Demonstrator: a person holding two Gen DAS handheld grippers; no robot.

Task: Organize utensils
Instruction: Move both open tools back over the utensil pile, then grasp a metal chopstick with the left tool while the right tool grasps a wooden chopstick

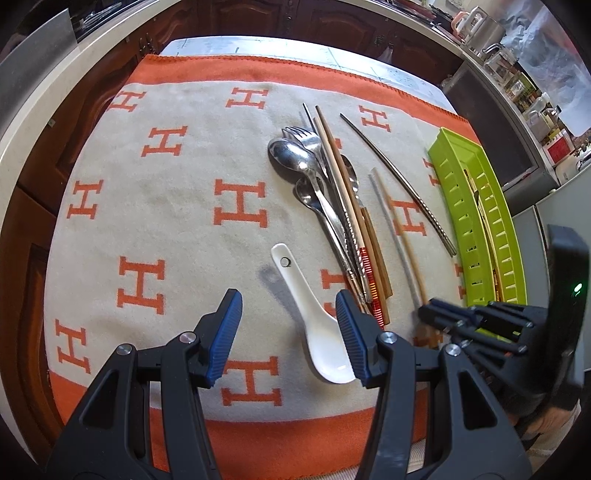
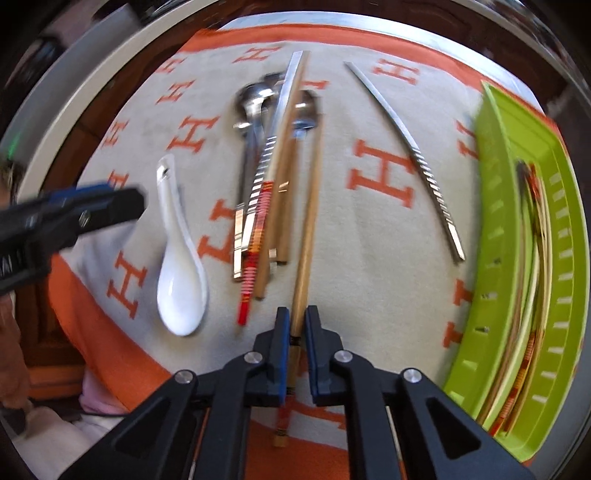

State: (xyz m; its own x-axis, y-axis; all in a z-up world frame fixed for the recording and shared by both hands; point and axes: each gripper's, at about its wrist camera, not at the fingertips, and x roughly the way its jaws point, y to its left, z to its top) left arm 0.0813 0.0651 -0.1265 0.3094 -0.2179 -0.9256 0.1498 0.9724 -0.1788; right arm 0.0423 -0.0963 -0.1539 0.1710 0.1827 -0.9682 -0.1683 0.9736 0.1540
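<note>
A pile of metal spoons point(image 1: 295, 158), a fork and wooden and metal chopsticks lies on an orange-and-cream cloth point(image 1: 147, 206). A white ceramic spoon point(image 1: 314, 321) lies near the front. My left gripper point(image 1: 290, 325) is open, its fingers on either side of the white spoon's bowl. My right gripper point(image 2: 296, 332) is shut on a wooden chopstick point(image 2: 308, 229) near its patterned end; the chopstick points away over the cloth. A single metal chopstick point(image 2: 413, 158) lies apart to the right. A green slotted tray point(image 2: 535, 258) at the right holds several chopsticks.
The cloth covers a table point(image 1: 295, 46) with dark wooden cabinets point(image 1: 332, 22) behind it. A counter with jars and kitchenware point(image 1: 524, 85) runs along the back right. The right gripper's body point(image 1: 517, 325) shows at the lower right of the left wrist view.
</note>
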